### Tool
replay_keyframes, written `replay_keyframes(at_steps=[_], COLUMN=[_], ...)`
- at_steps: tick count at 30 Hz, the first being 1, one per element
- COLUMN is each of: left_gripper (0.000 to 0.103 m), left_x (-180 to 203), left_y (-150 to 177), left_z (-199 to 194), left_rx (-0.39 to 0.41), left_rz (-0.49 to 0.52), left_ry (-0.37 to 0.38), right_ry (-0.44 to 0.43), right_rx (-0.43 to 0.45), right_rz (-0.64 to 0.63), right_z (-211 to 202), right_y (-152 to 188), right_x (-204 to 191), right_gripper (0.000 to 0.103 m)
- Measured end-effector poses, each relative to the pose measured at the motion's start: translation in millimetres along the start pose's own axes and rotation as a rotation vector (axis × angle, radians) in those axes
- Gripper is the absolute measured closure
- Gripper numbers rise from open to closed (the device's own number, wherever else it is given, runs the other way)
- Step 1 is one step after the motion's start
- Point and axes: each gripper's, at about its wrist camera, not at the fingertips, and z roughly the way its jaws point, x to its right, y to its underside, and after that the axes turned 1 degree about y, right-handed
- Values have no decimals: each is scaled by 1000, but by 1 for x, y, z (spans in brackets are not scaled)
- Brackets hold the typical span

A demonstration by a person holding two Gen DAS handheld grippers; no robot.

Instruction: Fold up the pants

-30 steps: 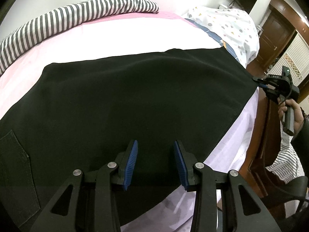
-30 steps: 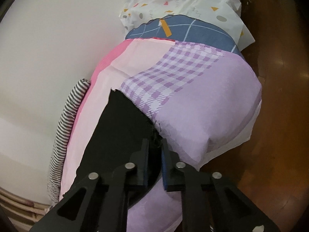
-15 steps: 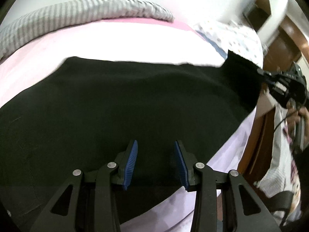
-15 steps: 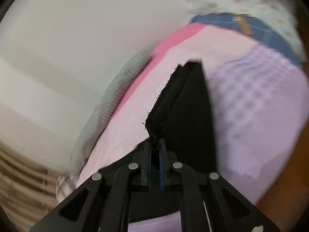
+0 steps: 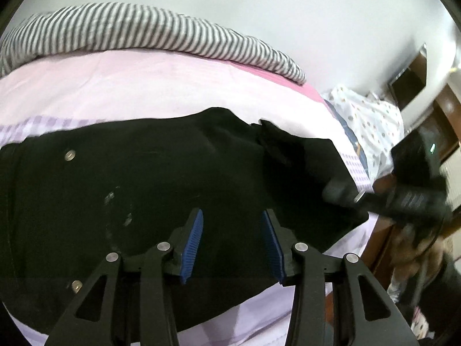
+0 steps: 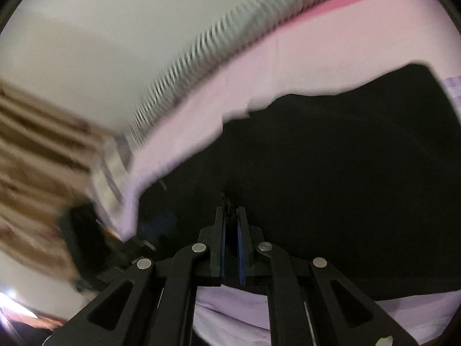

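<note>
Black pants (image 5: 161,190) lie half-folded on the bed (image 5: 144,86): my right gripper (image 6: 231,216) pinches the hem mid-carry, my left gripper (image 5: 232,242) hovers, jaws opening and empty, final folds remaining.

The right tool (image 6: 230,219) has swung across the bed, dragging the pants' (image 5: 173,190) hem over onto themselves; the left tool (image 5: 232,239), jaws opening, slid toward the waistband.

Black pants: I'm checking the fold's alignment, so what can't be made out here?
- Right wrist view: motion blur smears the pants' far edge; right gripper hides the pinched hem.
- Left wrist view: left gripper, jaws opening, covers the near edge; frame cuts the waistband.
</note>
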Motion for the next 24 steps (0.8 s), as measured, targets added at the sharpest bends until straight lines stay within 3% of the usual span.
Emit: replay_keyframes(at_steps=[4, 12, 24], left_gripper=[59, 59, 59], left_x=[-9, 4, 39], left_y=[2, -2, -13], left_z=[-1, 1, 44], left_rx=[-7, -21, -188], left_rz=[-47, -48, -66], left_ry=[35, 132, 361], right_ry=[67, 47, 49], right_rx=[-67, -47, -12], right_rz=[-34, -68, -165], right_z=[29, 13, -8], right_y=[10, 13, 25], right_x=[-1, -9, -15], right_gripper=[95, 95, 95])
